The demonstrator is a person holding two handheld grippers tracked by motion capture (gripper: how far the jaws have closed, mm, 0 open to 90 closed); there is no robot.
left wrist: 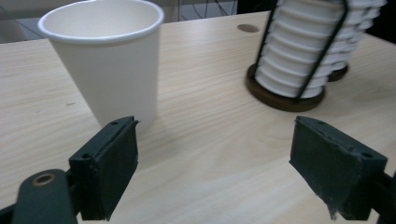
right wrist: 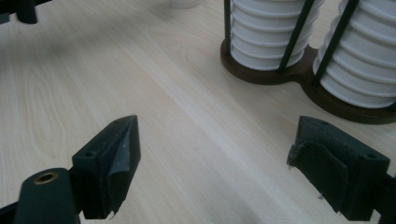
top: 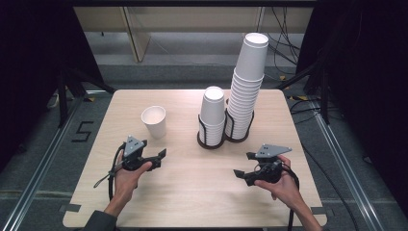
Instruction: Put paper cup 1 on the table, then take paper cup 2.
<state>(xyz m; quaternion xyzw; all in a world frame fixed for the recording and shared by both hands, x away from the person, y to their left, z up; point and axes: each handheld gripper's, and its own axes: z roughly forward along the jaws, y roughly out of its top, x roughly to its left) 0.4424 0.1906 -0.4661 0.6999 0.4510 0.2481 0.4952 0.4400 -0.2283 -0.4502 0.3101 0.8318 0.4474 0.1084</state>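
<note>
The left claw (top: 153,159) sits wide open and holds nothing, and so does the right claw (top: 245,166). One loose cup (top: 154,121) stands upright in the middle left of the high view, just beyond the left claw. I think that cup gets picked up next. To do it well, slide the open jaws around its sides and squeeze softly so the paper does not crush. Count: one loose cup, two cup stacks (top: 212,114) (top: 246,84), one double holder (top: 211,142) on the counter (top: 192,192).
</note>
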